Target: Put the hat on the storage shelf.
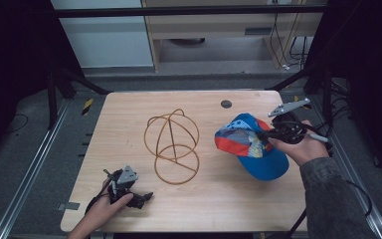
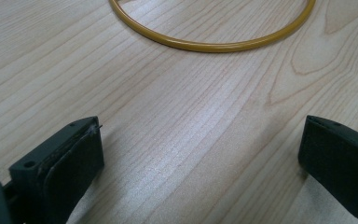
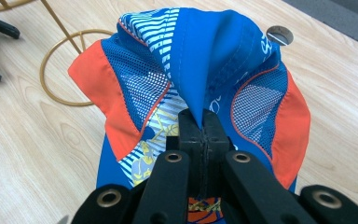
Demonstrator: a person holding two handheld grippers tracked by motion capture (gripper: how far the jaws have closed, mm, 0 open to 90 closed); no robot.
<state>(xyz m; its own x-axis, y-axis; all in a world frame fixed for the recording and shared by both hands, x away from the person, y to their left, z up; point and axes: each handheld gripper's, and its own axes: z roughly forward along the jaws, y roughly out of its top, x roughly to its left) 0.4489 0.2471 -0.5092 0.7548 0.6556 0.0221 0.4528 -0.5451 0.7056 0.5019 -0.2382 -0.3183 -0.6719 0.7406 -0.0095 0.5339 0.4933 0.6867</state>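
Scene: a person worked two hand-held grippers at a light wooden table [image 1: 129, 119]; a gold wire hat stand [image 1: 173, 144] stood near the table's middle, and a blue, orange and white baseball cap [image 1: 251, 144] sat to its right.

Right gripper: the right gripper [image 1: 266, 134] was clamped on a fold of the cap's blue crown fabric; in the right gripper view its jaws stood pressed together with the cloth pinched between them, and the crown [image 3: 205, 56] was drawn up into a peak above the right gripper [image 3: 204, 126].

Left gripper: the left gripper [image 1: 142, 198] rested low at the table's near left corner, jaws spread wide and holding nothing; its own view showed bare wood between the two jaw pads, with the stand's base ring [image 2: 214, 44] lying flat just ahead.

Cap's position: to the right of the stand and apart from it; the brim [image 1: 266, 164] lay toward the person, seemingly on the table, while the crown was pulled up; whether the whole cap had cleared the wood could not be told.

Done so far: the cap was gripped and partly raised.

Left to do: judging by the layout, the cap probably had to be carried over to the stand's dome and settled on it; the stand was bare, so that step had not begun; the idle left gripper seemed placed to steady the base ring.
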